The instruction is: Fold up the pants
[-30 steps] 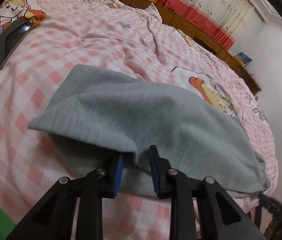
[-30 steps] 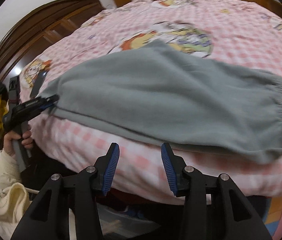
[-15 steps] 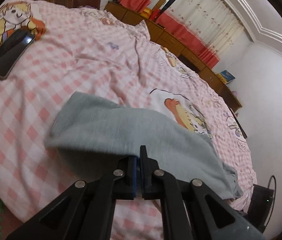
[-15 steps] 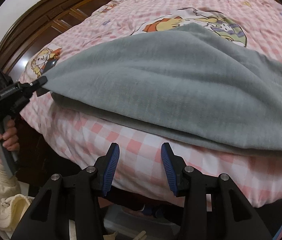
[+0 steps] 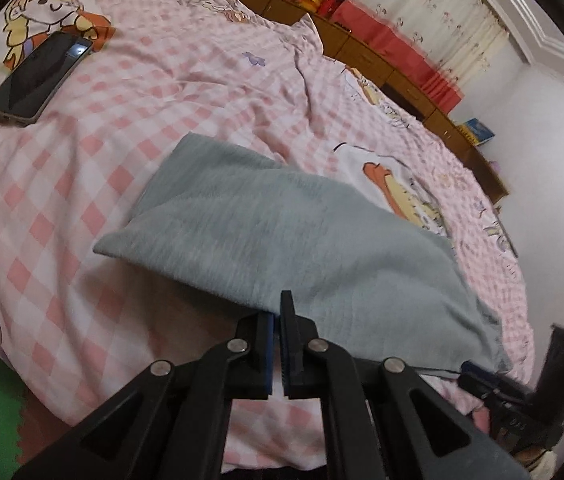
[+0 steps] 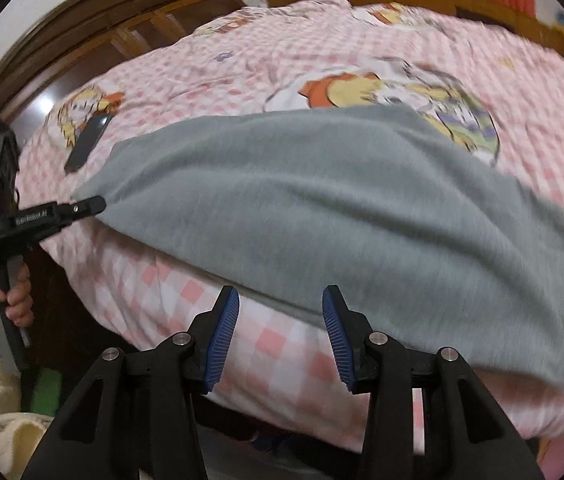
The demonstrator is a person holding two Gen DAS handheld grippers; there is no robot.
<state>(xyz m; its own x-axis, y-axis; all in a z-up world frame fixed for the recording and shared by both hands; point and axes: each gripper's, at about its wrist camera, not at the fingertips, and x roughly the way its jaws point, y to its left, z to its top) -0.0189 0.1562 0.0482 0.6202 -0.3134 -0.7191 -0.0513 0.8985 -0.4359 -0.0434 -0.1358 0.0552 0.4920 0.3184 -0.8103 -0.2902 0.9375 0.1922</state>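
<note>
Grey pants (image 5: 301,240) lie across a pink checked bed, folded lengthwise. My left gripper (image 5: 278,312) is shut on the near hem edge of the pants and lifts it a little off the bed. It also shows in the right wrist view (image 6: 94,204), pinching the left corner of the pants (image 6: 321,200). My right gripper (image 6: 280,308) is open and empty, its blue pads just below the near edge of the pants, close to the waist end.
A black phone (image 5: 38,80) lies on the bed at the far left. The bed's front edge (image 6: 282,380) is right under my right gripper. A wooden headboard (image 6: 102,40) and a low wooden cabinet (image 5: 381,60) with red curtains stand behind.
My left gripper has shut on the pants' hem edge and raised it. My right gripper has moved closer to the pants' near edge, still open.
</note>
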